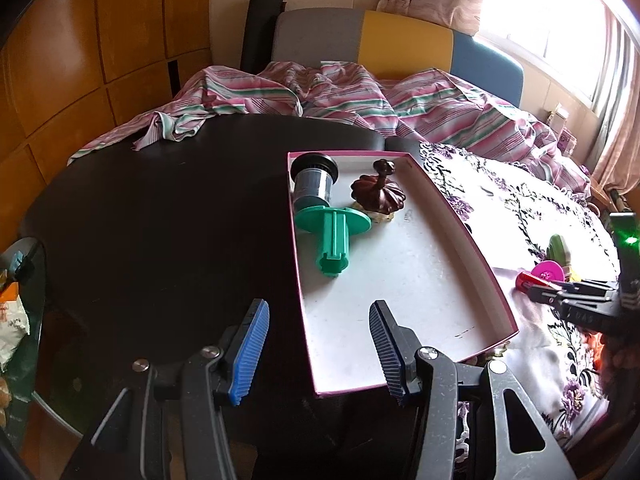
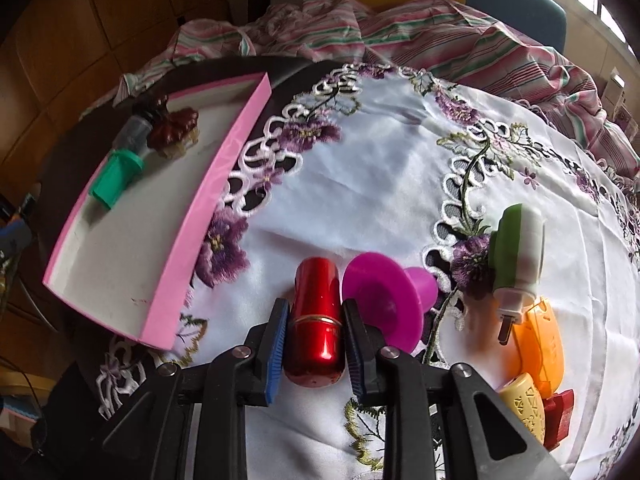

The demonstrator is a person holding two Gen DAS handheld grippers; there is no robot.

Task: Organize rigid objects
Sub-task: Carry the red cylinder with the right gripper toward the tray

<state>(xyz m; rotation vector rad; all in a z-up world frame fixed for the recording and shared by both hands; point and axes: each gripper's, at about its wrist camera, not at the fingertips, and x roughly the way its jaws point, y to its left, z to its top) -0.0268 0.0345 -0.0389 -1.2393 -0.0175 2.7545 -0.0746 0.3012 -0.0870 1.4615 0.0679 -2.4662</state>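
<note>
A pink-walled shallow box [image 1: 472, 240] [image 2: 208, 208] holds a green spool [image 1: 334, 236] [image 2: 118, 174], a grey cylinder [image 1: 314, 182] [image 2: 132, 132] and a brown ornament [image 1: 378, 196] [image 2: 174, 128]. My left gripper [image 1: 318, 344] is open and empty over the box's near left edge. My right gripper [image 2: 316, 332] is shut on a red metallic cylinder [image 2: 316, 320] lying on the cloth, right of the box. A magenta spool [image 2: 384, 296] [image 1: 548, 272] touches the cylinder's right side. The right gripper shows in the left wrist view [image 1: 536, 290].
A white embroidered cloth [image 2: 380, 168] covers the table's right part; the left part is bare dark tabletop [image 1: 160, 208]. A green-and-white plug-in device [image 2: 516, 256] [image 1: 560, 248], an orange case [image 2: 540, 344], a cream piece [image 2: 524, 404] and a dark red piece [image 2: 560, 416] lie at right. Striped bedding [image 1: 360, 96] lies behind.
</note>
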